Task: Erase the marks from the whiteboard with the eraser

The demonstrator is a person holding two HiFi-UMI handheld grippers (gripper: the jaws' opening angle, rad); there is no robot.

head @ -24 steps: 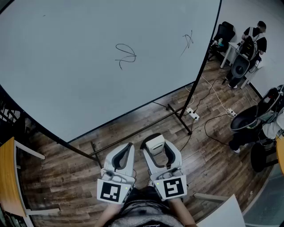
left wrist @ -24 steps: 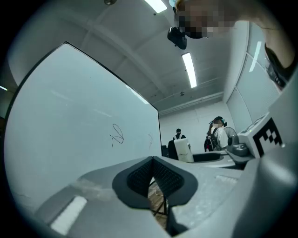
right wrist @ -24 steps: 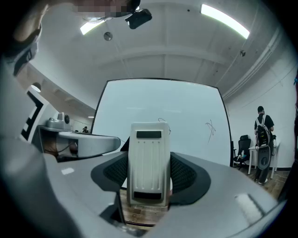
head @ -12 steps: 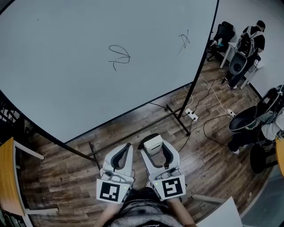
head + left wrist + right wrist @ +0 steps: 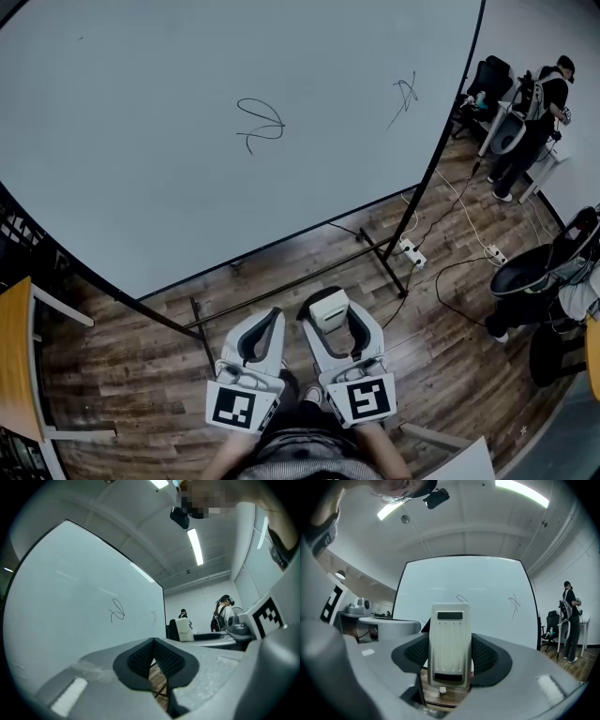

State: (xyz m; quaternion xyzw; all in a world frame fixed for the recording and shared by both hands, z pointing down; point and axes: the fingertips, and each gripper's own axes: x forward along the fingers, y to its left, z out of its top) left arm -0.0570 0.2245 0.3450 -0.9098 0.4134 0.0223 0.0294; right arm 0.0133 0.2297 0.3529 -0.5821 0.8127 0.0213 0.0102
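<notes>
White eraser (image 5: 449, 644), dark scribbles (image 5: 260, 122) on pale, perhaps greyish whiteboard (image 5: 141, 141)

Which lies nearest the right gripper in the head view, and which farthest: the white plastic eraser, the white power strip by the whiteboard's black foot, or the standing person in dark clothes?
1. White plastic eraser: clamped in the right gripper.
2. White power strip: on the floor, to its right.
3. Standing person: far upper right.

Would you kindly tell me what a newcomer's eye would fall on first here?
The big whiteboard fills the head view's upper left, bearing a looping scribble near its middle and a smaller scribble towards its right edge. Low in the middle, the right gripper clamps a white eraser, beside the left gripper, shut and empty.
</notes>
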